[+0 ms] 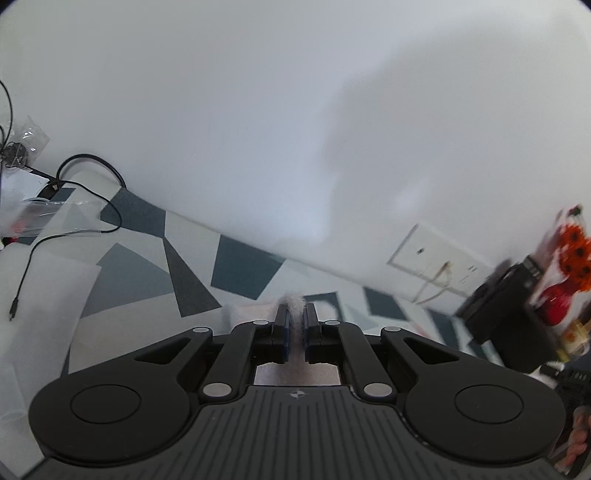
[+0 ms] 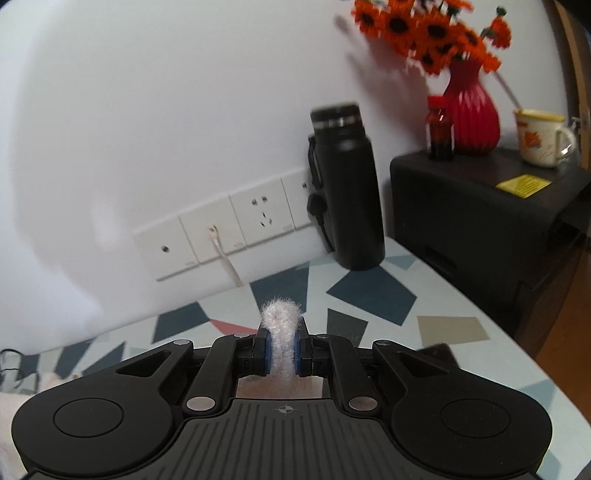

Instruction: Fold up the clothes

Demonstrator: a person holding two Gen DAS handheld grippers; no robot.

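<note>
The left tool (image 1: 295, 328) is clamping a fold of fuzzy pale cloth (image 1: 291, 301) between its blue pads, and the right tool (image 2: 283, 350) is pinching a thicker roll of the same cloth (image 2: 281, 317), which is bulging up above its fingertips. Both tools are hovering over a table (image 2: 369, 295) covered in a pattern of grey, teal and beige shapes, and the cloth is hanging down beneath each tool toward that table. Taking the black flask (image 2: 343, 184) as the landmark: it is standing upright on the table against the white wall, its lid on, so its contents cannot be told. Just to its left, wall sockets (image 2: 221, 232) are sitting in a row, with a pale cable plugged into one. To the flask's right a black box (image 2: 480, 206) is carrying a red vase (image 2: 471, 122) holding orange flowers (image 2: 424, 33), a small dark bottle (image 2: 440, 129) with a red cap just beside the vase, and a cream mug (image 2: 541, 136) with something sticking out of it. Far to the flask's left, in the left wrist view, a black cord (image 1: 88, 192) is trailing across clear plastic bags (image 1: 33, 218).
</note>
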